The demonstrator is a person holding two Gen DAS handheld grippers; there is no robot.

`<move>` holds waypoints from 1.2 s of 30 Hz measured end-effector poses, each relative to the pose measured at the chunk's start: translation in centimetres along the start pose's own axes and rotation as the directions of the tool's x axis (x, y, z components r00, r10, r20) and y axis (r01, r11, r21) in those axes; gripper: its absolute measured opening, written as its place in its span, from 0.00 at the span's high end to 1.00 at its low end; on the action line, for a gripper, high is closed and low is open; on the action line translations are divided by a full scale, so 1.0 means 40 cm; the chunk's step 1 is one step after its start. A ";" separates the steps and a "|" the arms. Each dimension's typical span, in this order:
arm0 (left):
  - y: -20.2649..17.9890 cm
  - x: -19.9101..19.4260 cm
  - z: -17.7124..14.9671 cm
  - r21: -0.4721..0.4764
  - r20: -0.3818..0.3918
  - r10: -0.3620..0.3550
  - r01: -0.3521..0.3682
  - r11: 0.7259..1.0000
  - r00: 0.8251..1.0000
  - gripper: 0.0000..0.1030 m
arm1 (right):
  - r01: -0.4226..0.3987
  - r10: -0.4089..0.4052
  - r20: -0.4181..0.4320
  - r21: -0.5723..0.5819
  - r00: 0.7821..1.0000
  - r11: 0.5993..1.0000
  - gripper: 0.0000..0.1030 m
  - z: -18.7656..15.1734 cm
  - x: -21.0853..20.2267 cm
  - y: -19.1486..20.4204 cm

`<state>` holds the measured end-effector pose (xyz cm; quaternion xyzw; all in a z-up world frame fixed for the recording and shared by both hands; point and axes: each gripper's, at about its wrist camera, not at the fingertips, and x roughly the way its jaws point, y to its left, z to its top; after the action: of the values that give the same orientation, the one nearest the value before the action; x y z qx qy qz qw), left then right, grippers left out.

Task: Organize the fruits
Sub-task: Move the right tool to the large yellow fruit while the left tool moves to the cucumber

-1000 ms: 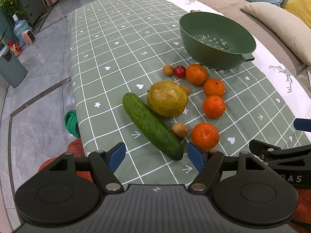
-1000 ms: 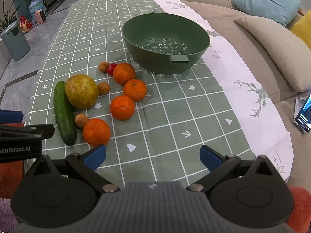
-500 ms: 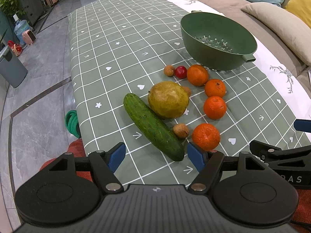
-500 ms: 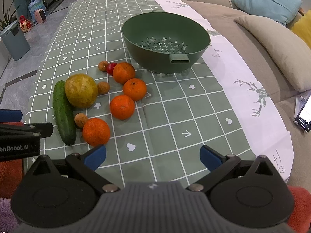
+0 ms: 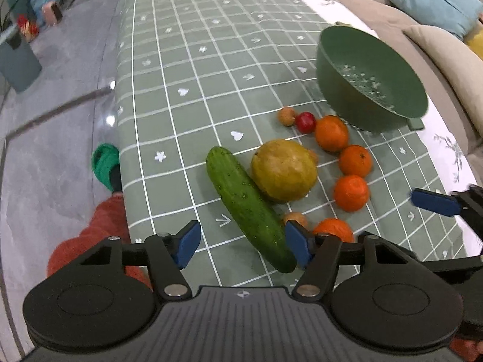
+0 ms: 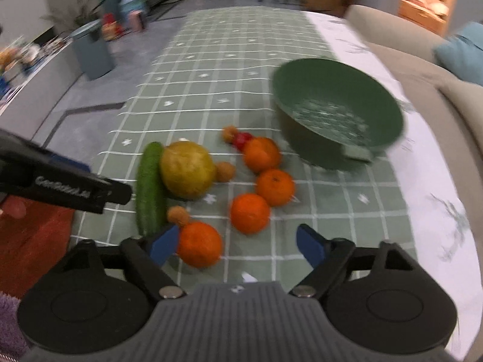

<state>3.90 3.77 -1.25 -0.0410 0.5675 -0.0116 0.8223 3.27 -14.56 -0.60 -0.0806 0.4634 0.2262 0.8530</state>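
Observation:
On the green checked tablecloth (image 5: 187, 69) lie a cucumber (image 5: 247, 205), a big yellow-green fruit (image 5: 283, 170), several oranges, small brown fruits and a small red fruit (image 5: 305, 122). A green colander (image 5: 371, 81) stands empty behind them. My left gripper (image 5: 243, 247) is closing; the cucumber's near end lies between its fingers, close to the right pad and not pinched. My right gripper (image 6: 237, 245) is closing too. The nearest orange (image 6: 199, 247) sits between its fingers beside the left pad, and I see no squeeze on it. The colander (image 6: 338, 114) is blurred here.
A beige sofa (image 5: 422, 45) with a blue cushion (image 5: 437, 3) runs along the table's right side, past a white cloth strip (image 6: 428, 181). The table's left edge drops to grey floor with a grey bin (image 6: 93, 51). A person's red-clothed leg (image 5: 90, 241) and green footwear (image 5: 104, 163) are at the near left.
Both grippers moved forward to the fruit and rolled, and their jaws narrowed. The cucumber's end is now between the left fingers and the nearest orange between the right fingers.

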 end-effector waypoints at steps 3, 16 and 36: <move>0.028 0.026 0.013 -0.072 -0.037 -0.027 0.024 0.997 0.999 0.35 | -0.061 0.060 -0.008 -0.095 0.998 0.994 0.36 0.037 0.037 0.023; 0.105 0.098 0.055 -0.242 -0.108 -0.107 0.078 0.967 0.988 0.42 | -0.209 0.185 -0.099 -0.364 0.978 0.908 0.39 0.131 0.186 0.057; 0.118 0.126 0.086 -0.238 -0.144 -0.154 0.117 0.964 0.978 0.42 | -0.246 0.211 -0.132 -0.368 0.968 0.897 0.43 0.146 0.232 0.053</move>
<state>8.78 8.32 -5.13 -0.1731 0.6254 -0.0061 0.7608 11.07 -7.77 -4.86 -0.2002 0.4542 0.4069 0.7668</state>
